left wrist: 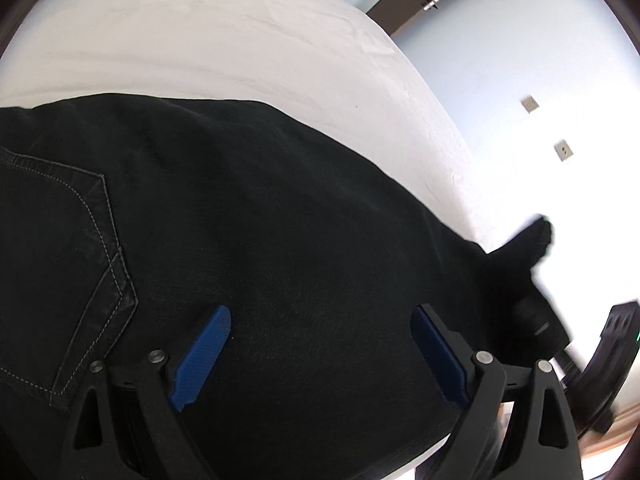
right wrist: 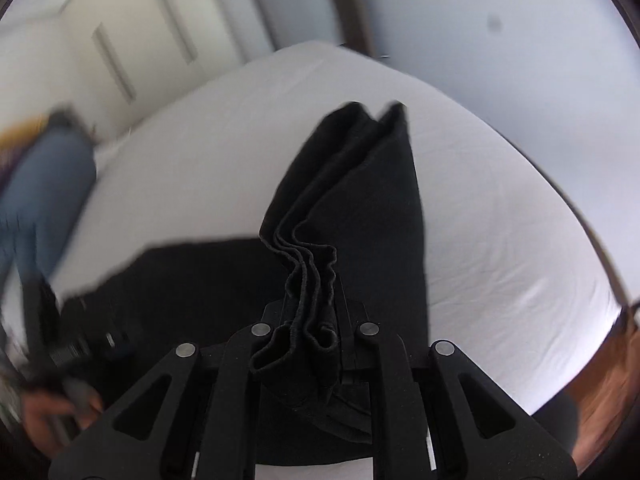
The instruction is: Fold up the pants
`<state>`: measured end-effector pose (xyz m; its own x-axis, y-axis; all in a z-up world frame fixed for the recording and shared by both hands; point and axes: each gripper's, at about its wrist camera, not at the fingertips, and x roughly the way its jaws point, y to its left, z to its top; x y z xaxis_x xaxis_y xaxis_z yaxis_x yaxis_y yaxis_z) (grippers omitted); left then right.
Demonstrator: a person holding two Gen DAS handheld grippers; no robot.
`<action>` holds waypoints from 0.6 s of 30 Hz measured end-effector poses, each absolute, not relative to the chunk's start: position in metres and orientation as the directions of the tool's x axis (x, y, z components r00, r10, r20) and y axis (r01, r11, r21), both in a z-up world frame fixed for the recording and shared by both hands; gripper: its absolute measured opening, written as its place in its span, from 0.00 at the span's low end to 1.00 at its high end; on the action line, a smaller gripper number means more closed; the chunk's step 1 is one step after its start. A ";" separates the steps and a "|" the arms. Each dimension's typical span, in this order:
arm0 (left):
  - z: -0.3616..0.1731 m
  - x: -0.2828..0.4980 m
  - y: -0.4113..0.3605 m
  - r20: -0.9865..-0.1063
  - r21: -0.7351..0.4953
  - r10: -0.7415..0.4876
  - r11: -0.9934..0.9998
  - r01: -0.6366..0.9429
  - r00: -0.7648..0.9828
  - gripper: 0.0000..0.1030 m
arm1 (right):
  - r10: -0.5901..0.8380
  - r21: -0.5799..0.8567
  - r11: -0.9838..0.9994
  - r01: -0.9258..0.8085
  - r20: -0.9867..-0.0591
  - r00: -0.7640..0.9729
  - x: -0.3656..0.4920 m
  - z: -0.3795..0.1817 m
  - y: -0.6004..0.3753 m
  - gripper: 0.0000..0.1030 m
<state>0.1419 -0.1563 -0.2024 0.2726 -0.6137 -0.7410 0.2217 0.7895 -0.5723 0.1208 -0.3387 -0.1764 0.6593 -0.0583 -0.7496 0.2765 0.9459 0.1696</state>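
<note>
The black pants (left wrist: 260,208) are spread across a white bed (left wrist: 240,32), with a stitched back pocket (left wrist: 60,272) at the left of the left wrist view. The left gripper (left wrist: 320,356) sits right over the dark cloth with its blue pads (left wrist: 204,356) spread wide apart, nothing pinched between them, angled down at the fabric.

From the right wrist view, the right gripper (right wrist: 308,320) is clamped tight on a bunched stack of hems (right wrist: 308,276), several layers folded together. From there the pants run away across the bed to their far end (right wrist: 372,116). This gripper also tilts downward.

A hand (right wrist: 48,416) shows blurred at lower left of that view, near someone's blue jeans (right wrist: 44,184).
</note>
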 end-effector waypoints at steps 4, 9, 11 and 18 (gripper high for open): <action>-0.201 0.146 -0.161 -0.701 -0.652 -0.676 0.736 0.181 0.225 0.93 | -0.105 -0.051 0.993 0.108 -0.800 0.591 0.136 -0.212 -0.269 0.11; -0.199 0.155 -0.192 -0.663 -0.716 -0.735 0.678 0.165 0.143 0.95 | -0.098 -0.032 0.992 0.119 -0.788 0.607 0.133 -0.207 -0.273 0.11; -0.195 0.160 -0.209 -0.651 -0.731 -0.751 0.660 0.175 0.113 0.95 | -0.109 -0.036 0.991 0.128 -0.770 0.628 0.131 -0.200 -0.277 0.11; -0.191 0.179 -0.264 -0.667 -0.731 -0.745 0.652 0.203 -0.009 0.99 | -0.126 -0.092 0.992 0.086 -0.729 0.672 0.108 -0.182 -0.258 0.11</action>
<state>0.1786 -0.2643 -0.1915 -0.0095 -0.7450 -0.6670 0.2029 0.6517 -0.7309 0.1077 -0.2576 -0.1820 0.6724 -0.1262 -0.7293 0.0859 0.9920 -0.0925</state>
